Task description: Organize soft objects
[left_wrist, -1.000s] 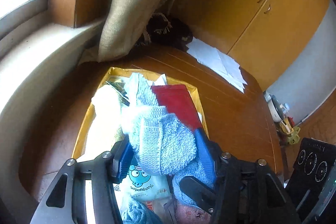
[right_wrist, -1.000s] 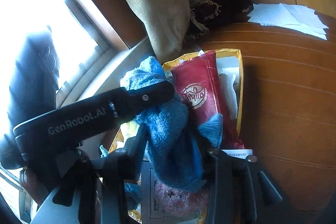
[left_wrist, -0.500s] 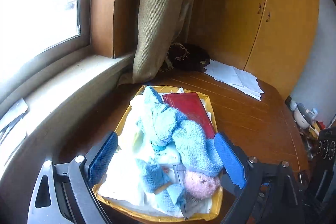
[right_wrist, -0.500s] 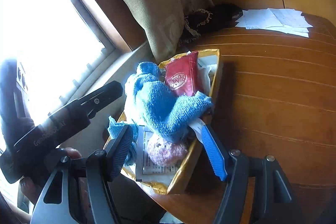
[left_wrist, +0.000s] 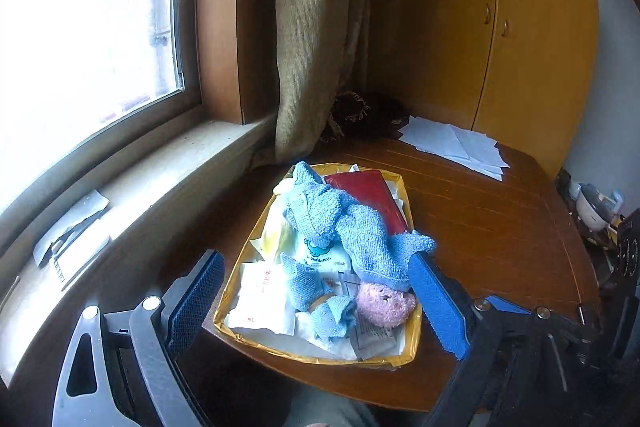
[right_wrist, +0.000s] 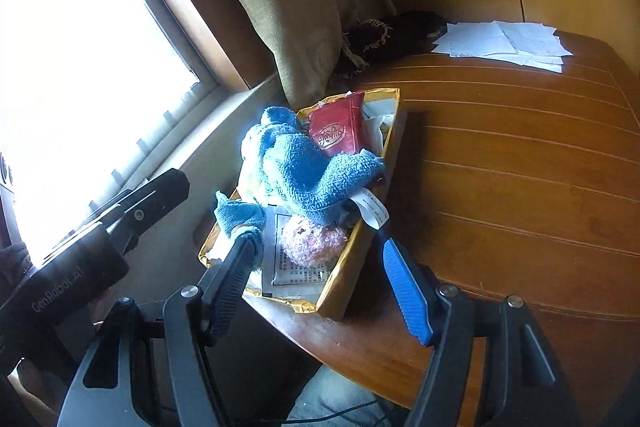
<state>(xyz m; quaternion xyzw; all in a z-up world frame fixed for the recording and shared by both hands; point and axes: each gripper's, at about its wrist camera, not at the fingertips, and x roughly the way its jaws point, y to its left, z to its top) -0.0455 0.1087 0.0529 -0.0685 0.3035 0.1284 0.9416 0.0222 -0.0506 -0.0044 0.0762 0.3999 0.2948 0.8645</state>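
Observation:
A yellow tray [left_wrist: 316, 355] [right_wrist: 344, 291] sits on the wooden table near its front edge. A crumpled blue towel [left_wrist: 352, 227] [right_wrist: 312, 171] lies over its contents. A pink fluffy ball [left_wrist: 386, 303] [right_wrist: 310, 239] sits at the tray's near end, a red packet [left_wrist: 368, 193] [right_wrist: 338, 131] at its far end, with white packets and papers underneath. My left gripper [left_wrist: 316, 301] is open and empty, pulled back above the tray's near end. My right gripper [right_wrist: 320, 275] is open and empty, also just before the tray. The left gripper's body [right_wrist: 92, 255] shows at the left in the right wrist view.
A tan curtain [left_wrist: 316, 27] hangs behind the tray, with a dark fringed cloth [left_wrist: 360, 111] at its foot. White papers [left_wrist: 456, 147] [right_wrist: 504, 43] lie at the table's far side. A window sill [left_wrist: 120, 195] runs along the left. Wooden cabinets [left_wrist: 500, 7] stand behind.
Both grippers let go of the blue towel, opened wide and drew back from the tray. The towel now lies draped over the tray's contents.

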